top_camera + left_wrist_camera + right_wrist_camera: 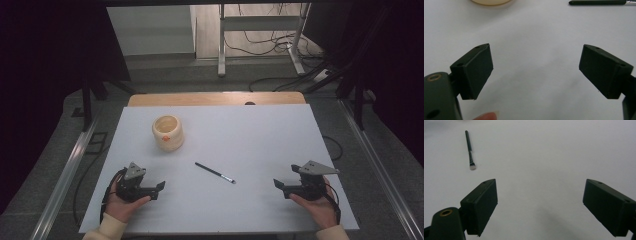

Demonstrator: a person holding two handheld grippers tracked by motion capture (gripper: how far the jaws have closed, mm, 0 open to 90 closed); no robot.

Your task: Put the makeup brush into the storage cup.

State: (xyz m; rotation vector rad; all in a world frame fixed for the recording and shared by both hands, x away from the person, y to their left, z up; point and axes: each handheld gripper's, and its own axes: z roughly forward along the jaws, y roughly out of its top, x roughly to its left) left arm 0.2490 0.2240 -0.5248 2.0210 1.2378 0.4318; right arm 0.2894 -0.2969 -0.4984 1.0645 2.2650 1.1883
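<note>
A thin black brush [215,172] with a silver ferrule lies flat near the middle of the white table [250,135]. A cream ribbed pot [168,132] stands upright at the back left. My left gripper [160,188] rests at the front left, held in a hand, jaws wide apart with nothing between them. My right gripper [278,185] rests at the front right, also open and empty. In the left gripper view the brush [597,2] and the pot's base [491,2] lie at the top edge beyond the gripper [536,71]. In the right gripper view the brush [470,148] lies far left of the gripper [540,207].
The white table top has a wooden strip [215,98] along its far edge. Behind it stand a metal frame [260,35] and loose cables [270,45] on the floor. Metal rails [65,175] run along both sides of the table.
</note>
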